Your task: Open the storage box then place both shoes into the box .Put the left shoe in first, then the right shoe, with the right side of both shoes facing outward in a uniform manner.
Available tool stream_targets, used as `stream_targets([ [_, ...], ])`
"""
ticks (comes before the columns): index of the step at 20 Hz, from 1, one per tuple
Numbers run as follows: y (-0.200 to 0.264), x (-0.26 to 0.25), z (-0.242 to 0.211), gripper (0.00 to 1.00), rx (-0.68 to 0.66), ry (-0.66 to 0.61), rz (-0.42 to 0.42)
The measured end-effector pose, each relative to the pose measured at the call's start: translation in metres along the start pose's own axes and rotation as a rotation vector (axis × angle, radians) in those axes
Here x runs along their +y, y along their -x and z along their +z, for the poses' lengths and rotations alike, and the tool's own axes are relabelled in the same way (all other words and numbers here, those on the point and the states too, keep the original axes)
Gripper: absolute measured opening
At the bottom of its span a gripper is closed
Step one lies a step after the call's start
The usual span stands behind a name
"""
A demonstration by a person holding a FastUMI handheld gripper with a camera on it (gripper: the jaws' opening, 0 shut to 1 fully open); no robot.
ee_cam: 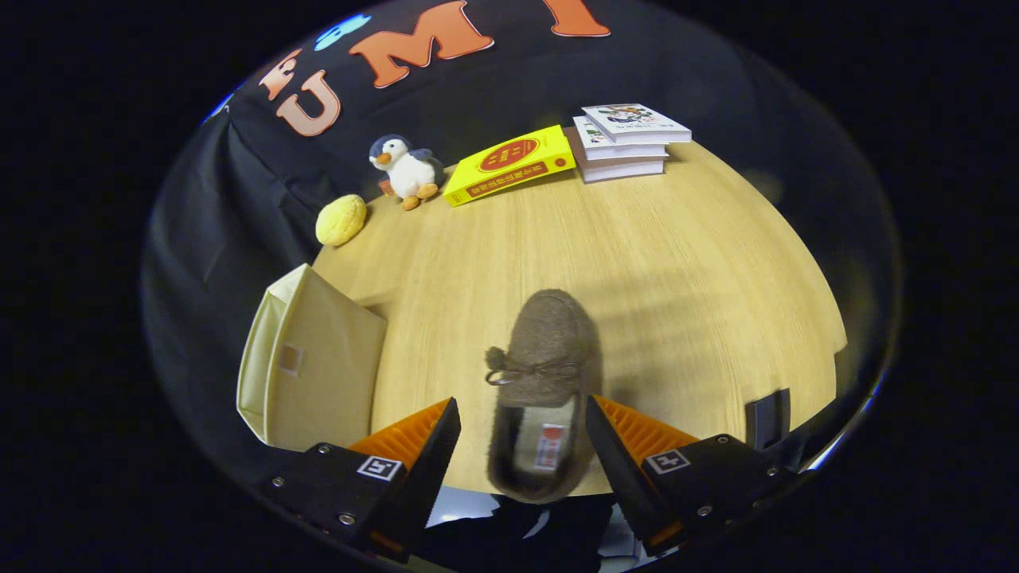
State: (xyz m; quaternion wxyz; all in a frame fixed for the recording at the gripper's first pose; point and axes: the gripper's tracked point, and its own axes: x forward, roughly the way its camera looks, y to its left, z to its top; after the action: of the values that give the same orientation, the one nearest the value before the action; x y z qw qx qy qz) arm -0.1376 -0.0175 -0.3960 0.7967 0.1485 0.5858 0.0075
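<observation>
Slipper (541, 382): between the spread fingers — ungripped
Gripper (523, 434): open
Storage box (314, 366): left of fingers — packing seemingly unfinished

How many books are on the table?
4: three stacked at the table's far side, well beyond the open gripper, and a yellow book lying flat between that stack and the toy penguin. The stack could hide more.
</observation>
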Motion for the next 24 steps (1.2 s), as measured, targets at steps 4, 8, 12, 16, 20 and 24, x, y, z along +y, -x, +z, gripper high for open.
stream_targets([
  [4, -0.023, -0.019, -0.018, 0.88, 0.038, 0.041, -0.043],
  [8, -0.042, -0.027, -0.032, 0.75, 0.066, 0.046, -0.075],
  [12, -0.052, -0.033, -0.015, 0.57, 0.005, 0.017, -0.108],
  [16, -0.057, -0.033, -0.016, 0.31, 0.015, -0.010, -0.117],
  [20, -0.045, -0.031, -0.012, 0.07, 0.002, 0.019, -0.128],
  [24, -0.017, -0.012, 0.005, 0.05, -0.026, 0.006, -0.125],
])
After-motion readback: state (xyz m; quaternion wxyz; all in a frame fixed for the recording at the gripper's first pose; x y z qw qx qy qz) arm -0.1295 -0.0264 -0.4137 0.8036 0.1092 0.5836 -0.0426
